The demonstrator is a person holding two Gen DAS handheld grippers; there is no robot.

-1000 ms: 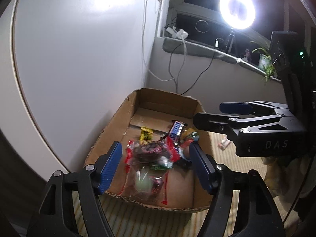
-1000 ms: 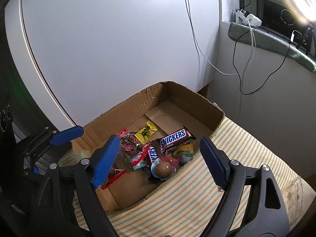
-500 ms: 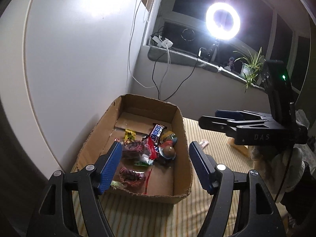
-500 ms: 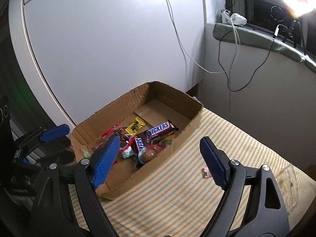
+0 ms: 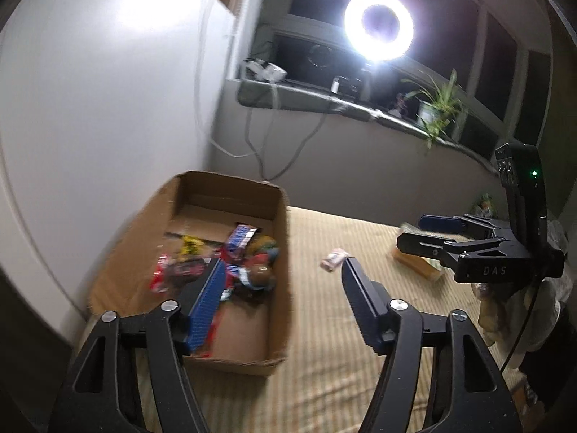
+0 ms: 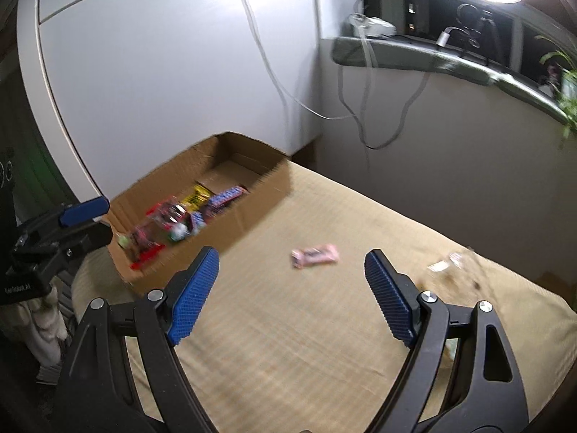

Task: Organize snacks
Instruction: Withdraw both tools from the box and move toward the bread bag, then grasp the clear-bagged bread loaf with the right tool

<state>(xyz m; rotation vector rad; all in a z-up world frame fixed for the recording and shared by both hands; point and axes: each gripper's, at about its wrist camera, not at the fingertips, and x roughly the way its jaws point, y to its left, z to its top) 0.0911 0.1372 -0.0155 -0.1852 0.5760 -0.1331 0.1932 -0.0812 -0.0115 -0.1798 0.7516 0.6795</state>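
A shallow cardboard box (image 5: 281, 238) (image 6: 252, 213) lies on a striped cloth (image 5: 324, 342) (image 6: 288, 324) and holds several snacks, among them a Snickers bar (image 5: 239, 236) (image 6: 227, 196) and a yellow packet (image 6: 196, 195). A small pink snack (image 6: 315, 254) (image 5: 333, 259) lies alone on the cloth right of the box. My left gripper (image 5: 281, 270) is open and empty above the box's right wall. My right gripper (image 6: 290, 265) is open and empty, just in front of the pink snack. It also shows at the right of the left wrist view (image 5: 422, 232).
A white wall panel (image 6: 162, 90) stands behind the box. A sill (image 5: 324, 97) carries cables, a ring light (image 5: 378, 25) and a plant (image 5: 440, 108). A clear wrapper (image 6: 450, 263) and a tan packet (image 5: 414, 263) lie at the cloth's right side.
Both grippers have pulled back and swung right, away from the box. The pink snack and the right part of the cloth have come into view. Both stay open.
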